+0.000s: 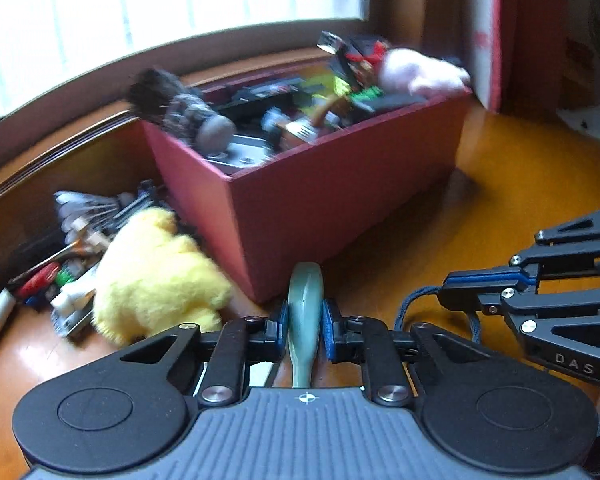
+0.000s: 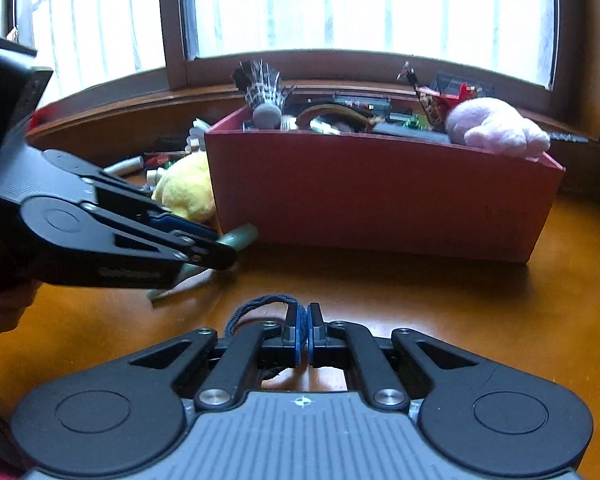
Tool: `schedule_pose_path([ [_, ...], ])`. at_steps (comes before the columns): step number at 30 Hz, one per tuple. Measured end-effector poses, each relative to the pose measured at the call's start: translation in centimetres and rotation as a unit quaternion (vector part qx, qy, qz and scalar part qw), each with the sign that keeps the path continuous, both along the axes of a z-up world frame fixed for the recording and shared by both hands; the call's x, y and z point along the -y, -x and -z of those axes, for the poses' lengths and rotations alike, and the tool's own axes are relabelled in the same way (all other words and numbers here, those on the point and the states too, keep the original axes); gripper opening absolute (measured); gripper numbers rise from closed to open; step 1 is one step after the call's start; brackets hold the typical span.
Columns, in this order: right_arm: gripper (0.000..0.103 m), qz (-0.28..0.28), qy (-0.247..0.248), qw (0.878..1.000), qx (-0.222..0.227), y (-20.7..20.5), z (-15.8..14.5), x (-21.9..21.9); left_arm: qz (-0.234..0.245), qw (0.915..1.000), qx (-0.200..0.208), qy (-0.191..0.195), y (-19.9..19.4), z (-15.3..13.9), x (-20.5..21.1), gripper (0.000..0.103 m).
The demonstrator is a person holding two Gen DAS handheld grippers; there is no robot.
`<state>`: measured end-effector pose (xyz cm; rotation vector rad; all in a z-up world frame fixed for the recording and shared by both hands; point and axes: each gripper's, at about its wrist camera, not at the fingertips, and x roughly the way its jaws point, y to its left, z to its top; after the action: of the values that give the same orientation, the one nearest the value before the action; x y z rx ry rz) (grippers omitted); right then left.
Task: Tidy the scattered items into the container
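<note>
Left tool (image 1: 305,326) level, clamped on green spoon (image 1: 305,300); right tool (image 2: 303,334) low, pinching blue cord (image 2: 256,307).

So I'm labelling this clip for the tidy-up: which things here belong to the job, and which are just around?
Part of the job:
- red box, already piled high
- green spoon in the left tongs
- dark cord in the right tongs
- yellow plush and the clutter pile beside the box

Just around:
- window
- wooden table
</note>
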<state>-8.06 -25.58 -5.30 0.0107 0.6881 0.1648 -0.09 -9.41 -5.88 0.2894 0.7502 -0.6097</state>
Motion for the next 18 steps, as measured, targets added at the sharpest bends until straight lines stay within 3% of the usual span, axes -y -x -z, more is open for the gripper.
schedule_pose_path([
  [6,0.004,-0.012,-0.002,1.000,0.015,-0.3,-0.6,0.6,-0.037,0.9989,-0.008,0.025,0.2,-1.2,-1.3,0.019],
  [18,0.004,-0.026,-0.007,0.999,0.038,-0.8,-1.6,0.5,-0.064,0.9974,-0.007,0.032,0.5,-2.2,-1.9,0.019],
])
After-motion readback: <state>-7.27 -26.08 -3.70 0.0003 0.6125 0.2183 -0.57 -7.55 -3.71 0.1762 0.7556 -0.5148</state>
